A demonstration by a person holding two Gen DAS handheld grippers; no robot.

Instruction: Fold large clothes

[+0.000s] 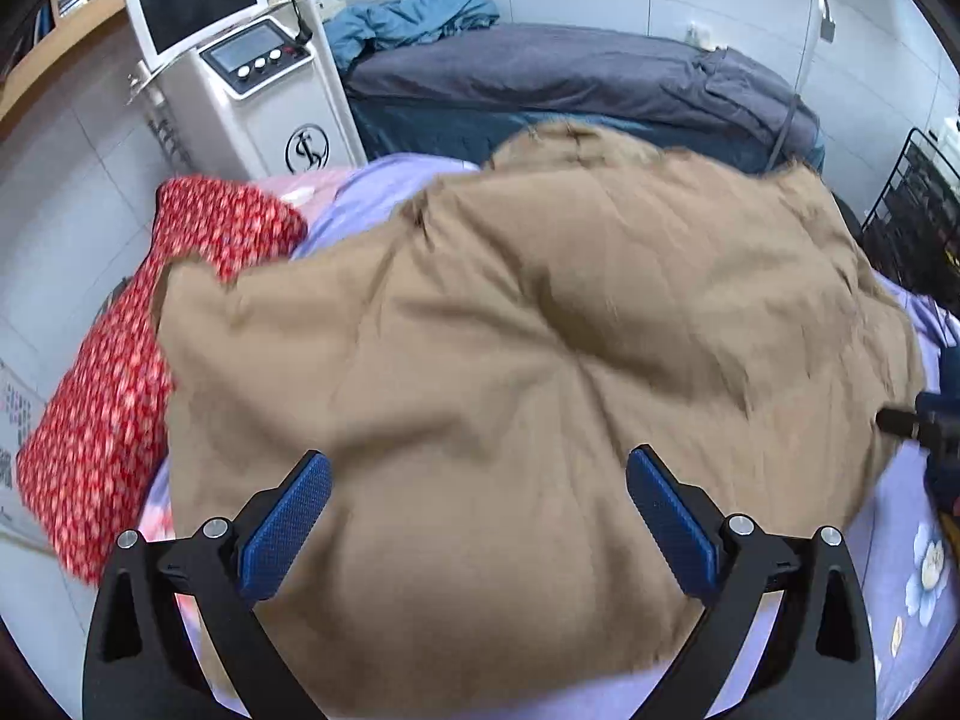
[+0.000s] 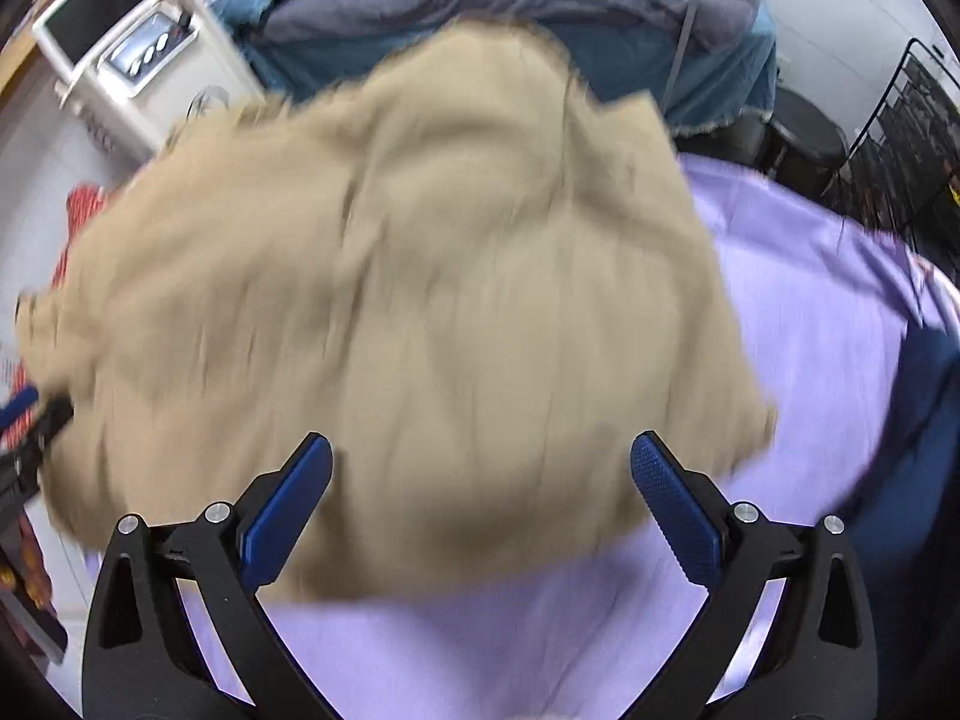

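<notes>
The left gripper [image 1: 478, 489] has its two blue pads wide apart. Nothing is between them. It hangs over the near part of the big tan garment [image 1: 510, 360] and I cannot tell if it touches the cloth.

The right gripper [image 2: 481, 483] is also wide open and holds nothing. It sits above the near edge of the tan garment [image 2: 390, 312], where the cloth ends and the purple sheet [image 2: 810, 312] starts. This view is blurry.

The tan garment lies spread out and bumpy on the purple sheet, filling most of the bed. Its near edge is close to both grippers. Its far edge reaches toward the grey-blue bed [image 1: 570, 72] behind it.

Left of the tan garment lies a red flowered cloth [image 1: 120, 372], and the tan cloth covers its edge. Far left of the garment stands a white machine with a screen [image 1: 240, 60].

Right of the tan garment there is bare purple sheet, a wide flat spot. Past that, far right of the garment, stands a black wire rack [image 2: 900, 138]. In front of the garment, bare purple sheet shows too.
</notes>
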